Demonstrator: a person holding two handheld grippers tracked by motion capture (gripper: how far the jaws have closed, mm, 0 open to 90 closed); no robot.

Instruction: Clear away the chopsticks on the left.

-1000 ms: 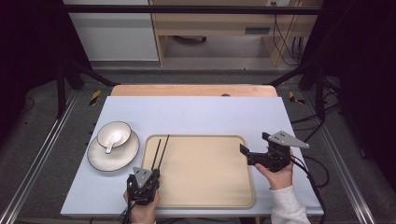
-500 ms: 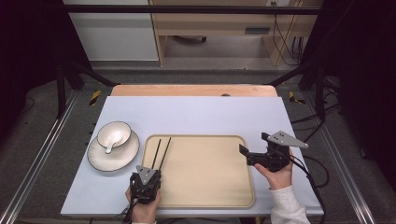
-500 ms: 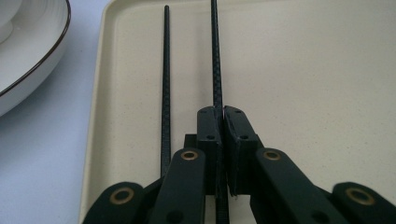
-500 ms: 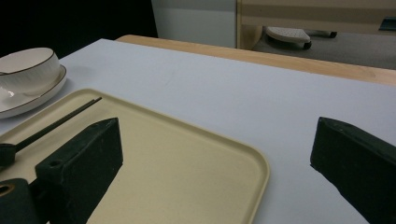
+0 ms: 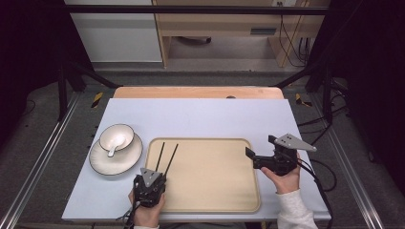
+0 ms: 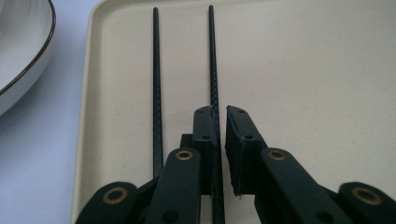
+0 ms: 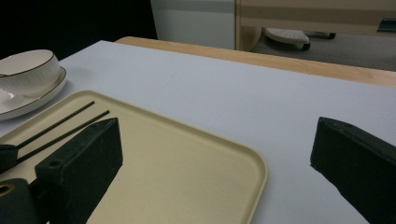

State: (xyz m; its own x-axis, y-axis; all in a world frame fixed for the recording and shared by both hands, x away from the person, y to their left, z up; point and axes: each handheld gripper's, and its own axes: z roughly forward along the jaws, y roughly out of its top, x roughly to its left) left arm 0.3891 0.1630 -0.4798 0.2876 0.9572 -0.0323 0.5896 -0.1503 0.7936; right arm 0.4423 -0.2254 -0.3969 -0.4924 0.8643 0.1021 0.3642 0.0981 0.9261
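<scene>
Left gripper (image 6: pixel 219 140): my close view shows jaws just easing apart, one thin black chopstick (image 6: pixel 212 70) in the slit, touching one pad.
High view: both chopsticks on beige rectangular tray (image 5: pixel 215 200), at its 9 o'clock edge.
Right gripper (image 7: pixel 215 158): jaws spread wide, empty.

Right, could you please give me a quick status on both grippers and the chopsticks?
Left gripper just easing open, one chopstick between jaws. Right gripper open, empty. Both chopsticks on tray. Nothing blocking.
</scene>
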